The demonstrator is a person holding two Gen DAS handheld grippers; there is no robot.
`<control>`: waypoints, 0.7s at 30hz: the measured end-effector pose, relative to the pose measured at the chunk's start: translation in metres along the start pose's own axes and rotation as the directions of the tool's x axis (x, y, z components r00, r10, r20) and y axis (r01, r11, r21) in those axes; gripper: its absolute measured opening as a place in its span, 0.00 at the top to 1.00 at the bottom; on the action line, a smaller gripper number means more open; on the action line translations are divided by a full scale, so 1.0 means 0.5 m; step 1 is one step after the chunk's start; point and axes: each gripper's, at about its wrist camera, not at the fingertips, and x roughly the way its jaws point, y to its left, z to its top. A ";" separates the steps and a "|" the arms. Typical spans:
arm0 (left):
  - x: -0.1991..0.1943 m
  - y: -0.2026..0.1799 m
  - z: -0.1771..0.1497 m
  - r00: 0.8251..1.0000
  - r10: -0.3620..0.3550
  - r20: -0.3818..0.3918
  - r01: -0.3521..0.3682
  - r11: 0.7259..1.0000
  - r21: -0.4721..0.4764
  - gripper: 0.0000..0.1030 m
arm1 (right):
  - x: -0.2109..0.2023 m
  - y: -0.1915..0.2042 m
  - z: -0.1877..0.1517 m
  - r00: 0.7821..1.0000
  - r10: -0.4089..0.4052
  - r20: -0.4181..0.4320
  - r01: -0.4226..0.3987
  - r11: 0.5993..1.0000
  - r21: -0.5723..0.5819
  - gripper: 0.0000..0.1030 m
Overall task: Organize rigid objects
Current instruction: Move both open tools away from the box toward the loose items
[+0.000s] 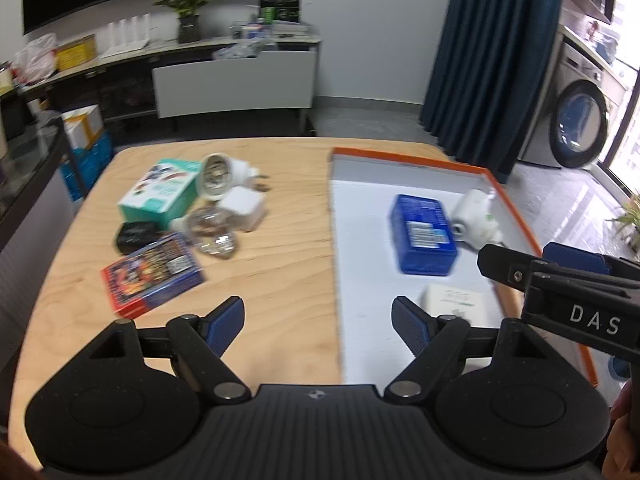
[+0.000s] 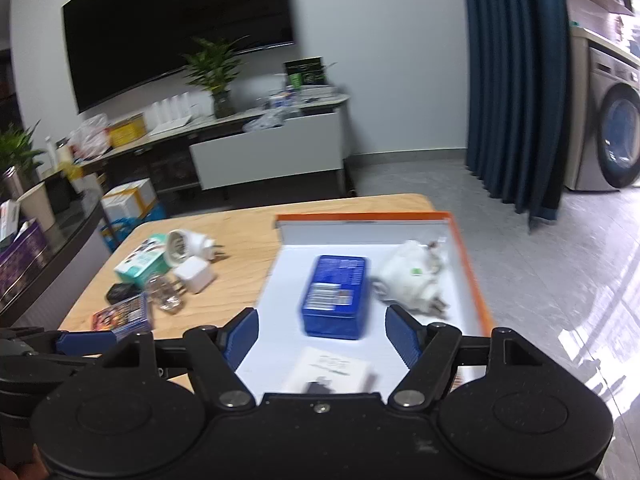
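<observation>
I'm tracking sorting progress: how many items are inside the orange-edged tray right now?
3. The blue box lies mid-tray, the white plug adapter sits to its right near the far corner, and a flat white box lies at the near end. Nothing seems hidden.

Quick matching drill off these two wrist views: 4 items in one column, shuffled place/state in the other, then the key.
Items
1. blue tin
2. teal box
3. left gripper
4. white cube charger

Places or states
A. open, holding nothing
B. on the bare wooden table, at the far left of the pile
C. inside the orange-rimmed tray, near its middle
D. on the bare wooden table, on the side of the pile nearest the tray

Pairs: 1-C, 2-B, 3-A, 4-D
</observation>
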 end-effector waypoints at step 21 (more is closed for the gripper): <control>-0.031 0.286 -0.032 0.980 0.197 -0.019 -0.196 0.951 -0.238 0.16 | 0.107 0.224 -0.023 0.972 0.190 -0.136 -0.206 0.971 -0.119 0.19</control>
